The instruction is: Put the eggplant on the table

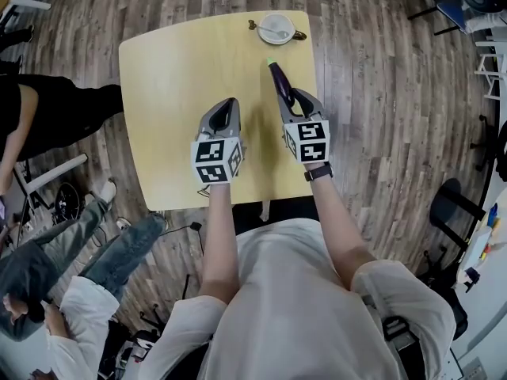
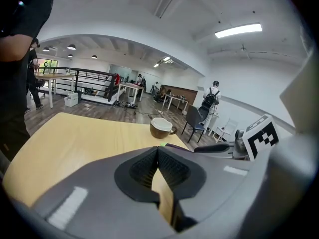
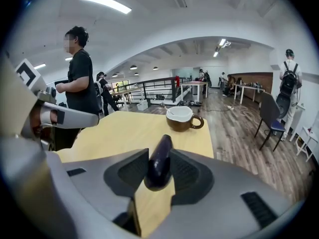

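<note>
Head view, with the two gripper views. A pale yellow surface (image 1: 170, 70) with rounded corners stands on a wood-plank floor (image 1: 380, 93).

The right gripper (image 1: 299, 105), right of the frame's centre, has its jaws clenched on the eggplant (image 1: 279, 81). The eggplant is a slim, dark purple fruit that juts past the jaw tips toward the top of the frame, green stem end farthest out. In the right gripper view the eggplant (image 3: 160, 159) sits lengthwise between the two ribbed pads (image 3: 133, 169) of the right gripper (image 3: 159, 171) and is pressed from both sides. Whether its far end touches the surface cannot be told.

The left gripper (image 1: 225, 111) is just to the left of the right one, over the middle of the surface. In its own view the left gripper (image 2: 158, 153) has its jaws together at the tips with nothing between them.

A brown cup (image 1: 276, 28), white inside, stands near the surface's far edge, beyond the eggplant and well apart from it.

A dark watch (image 1: 318, 172) is on the right wrist. At the left edge are a person in black (image 1: 47, 117) and, lower down, a person in jeans (image 1: 103, 256).
</note>
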Tool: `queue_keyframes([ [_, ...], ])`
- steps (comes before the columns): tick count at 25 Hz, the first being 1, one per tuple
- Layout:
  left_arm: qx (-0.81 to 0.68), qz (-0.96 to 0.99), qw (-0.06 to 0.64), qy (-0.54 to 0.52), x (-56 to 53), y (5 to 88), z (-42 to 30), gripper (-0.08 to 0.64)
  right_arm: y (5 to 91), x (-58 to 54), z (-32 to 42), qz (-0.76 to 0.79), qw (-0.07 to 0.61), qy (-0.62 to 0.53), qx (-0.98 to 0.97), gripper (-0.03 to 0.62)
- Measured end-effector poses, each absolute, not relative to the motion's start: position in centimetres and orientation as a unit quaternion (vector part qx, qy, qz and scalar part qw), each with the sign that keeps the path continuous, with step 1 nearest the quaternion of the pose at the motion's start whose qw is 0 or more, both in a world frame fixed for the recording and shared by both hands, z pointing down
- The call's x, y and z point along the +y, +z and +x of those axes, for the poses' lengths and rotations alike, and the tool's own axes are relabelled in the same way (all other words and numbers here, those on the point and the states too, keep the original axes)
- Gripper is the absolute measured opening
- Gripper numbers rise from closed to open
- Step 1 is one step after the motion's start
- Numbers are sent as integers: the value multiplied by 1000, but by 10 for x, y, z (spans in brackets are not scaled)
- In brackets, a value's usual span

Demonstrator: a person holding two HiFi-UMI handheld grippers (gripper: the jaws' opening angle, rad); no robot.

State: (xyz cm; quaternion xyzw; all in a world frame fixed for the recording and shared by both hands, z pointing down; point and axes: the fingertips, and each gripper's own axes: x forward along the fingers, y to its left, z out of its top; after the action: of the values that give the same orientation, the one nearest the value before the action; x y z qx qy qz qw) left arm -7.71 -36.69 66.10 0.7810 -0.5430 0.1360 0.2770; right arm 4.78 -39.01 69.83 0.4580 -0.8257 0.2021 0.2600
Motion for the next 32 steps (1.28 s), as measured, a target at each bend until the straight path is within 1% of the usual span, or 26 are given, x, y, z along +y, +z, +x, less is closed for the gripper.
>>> queue_keyframes([
  [19, -546, 775, 280, 149, -355, 670, -86, 11, 736, -385, 47, 454, 289, 218, -814, 140],
  [24, -548, 776, 275, 147, -346, 662, -88, 11, 736, -381, 44, 434, 284, 228, -824, 161],
  [25, -548, 776, 274, 147, -344, 660, -90, 11, 735, -379, 44, 432, 284, 228, -825, 180],
  [28, -553, 776, 269, 143, -339, 652, -95, 11, 727, -378, 44, 438, 281, 222, -825, 204],
  [32, -561, 772, 265, 138, -332, 639, -104, 11, 703, -375, 44, 455, 261, 211, -825, 206],
])
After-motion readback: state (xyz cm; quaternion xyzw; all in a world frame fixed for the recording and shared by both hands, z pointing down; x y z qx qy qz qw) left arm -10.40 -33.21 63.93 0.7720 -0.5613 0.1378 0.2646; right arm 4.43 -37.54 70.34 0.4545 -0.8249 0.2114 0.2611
